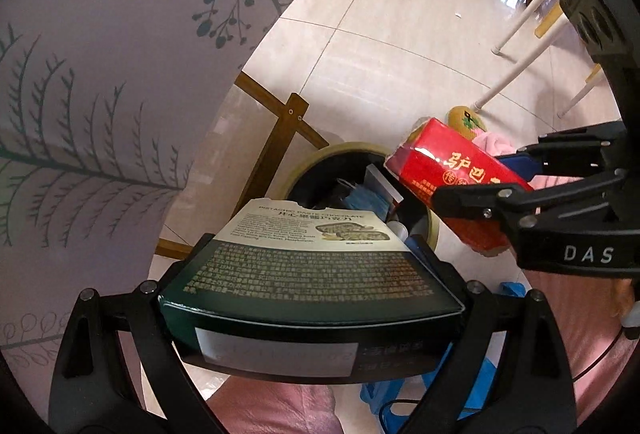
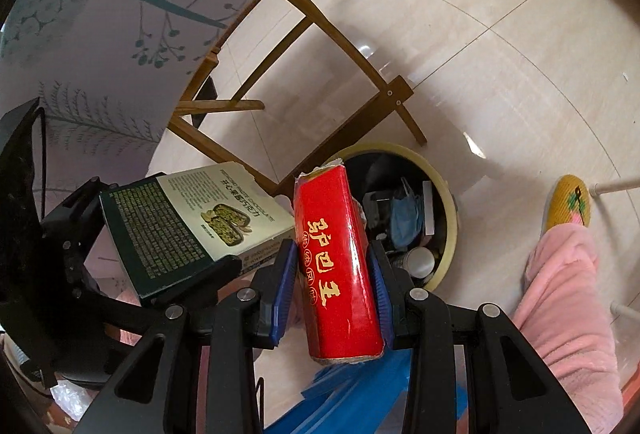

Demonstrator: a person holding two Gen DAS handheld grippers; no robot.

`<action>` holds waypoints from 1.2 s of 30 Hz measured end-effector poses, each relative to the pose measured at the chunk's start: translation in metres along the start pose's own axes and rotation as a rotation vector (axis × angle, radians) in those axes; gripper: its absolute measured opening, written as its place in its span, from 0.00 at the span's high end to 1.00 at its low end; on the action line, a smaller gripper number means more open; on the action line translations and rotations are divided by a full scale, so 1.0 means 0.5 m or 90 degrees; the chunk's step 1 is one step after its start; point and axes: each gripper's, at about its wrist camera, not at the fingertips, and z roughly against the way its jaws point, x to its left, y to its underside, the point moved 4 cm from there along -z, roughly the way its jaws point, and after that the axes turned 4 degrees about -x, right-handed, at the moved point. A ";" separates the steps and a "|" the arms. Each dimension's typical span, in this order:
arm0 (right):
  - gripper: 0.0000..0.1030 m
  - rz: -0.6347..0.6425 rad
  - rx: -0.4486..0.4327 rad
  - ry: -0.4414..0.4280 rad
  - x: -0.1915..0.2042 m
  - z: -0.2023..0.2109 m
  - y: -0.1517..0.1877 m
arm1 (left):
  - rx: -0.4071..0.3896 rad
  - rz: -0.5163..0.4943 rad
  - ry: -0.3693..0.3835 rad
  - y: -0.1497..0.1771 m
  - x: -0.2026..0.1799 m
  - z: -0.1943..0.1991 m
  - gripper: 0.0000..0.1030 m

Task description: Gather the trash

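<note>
Hovering over the bin (image 1: 320,157), both items are being carried: green chocolate box (image 1: 304,266) clamped by the left gripper (image 1: 308,274), red packet (image 2: 340,266) by the right gripper (image 2: 334,290). Bin is already holding trash; dropping is outstanding.

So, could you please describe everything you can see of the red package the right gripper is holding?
The red package is a long, glossy, film-wrapped block with yellow Chinese characters, its ends torn and ragged. The right gripper clamps its long sides between blue-padded fingers. It hangs in the air beside the green chocolate box, pointing towards the open trash bin below.
</note>
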 end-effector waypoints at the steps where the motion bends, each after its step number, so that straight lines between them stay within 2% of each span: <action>1: 0.65 0.001 0.000 0.000 0.000 -0.003 -0.001 | 0.000 0.001 -0.004 -0.003 -0.001 -0.001 0.12; 13: 0.65 0.003 -0.006 -0.008 -0.001 0.006 -0.002 | -0.019 -0.011 -0.023 -0.021 -0.008 0.020 0.11; 26: 0.65 0.000 -0.006 -0.019 0.010 0.011 -0.008 | -0.058 -0.034 -0.042 -0.028 -0.013 0.084 0.08; 32: 0.58 -0.018 -0.007 -0.027 0.024 0.003 -0.018 | -0.084 -0.021 -0.051 -0.019 0.003 0.132 0.08; 36: 0.46 -0.023 -0.023 -0.028 0.036 0.005 -0.030 | -0.098 0.006 -0.055 -0.014 0.023 0.167 0.08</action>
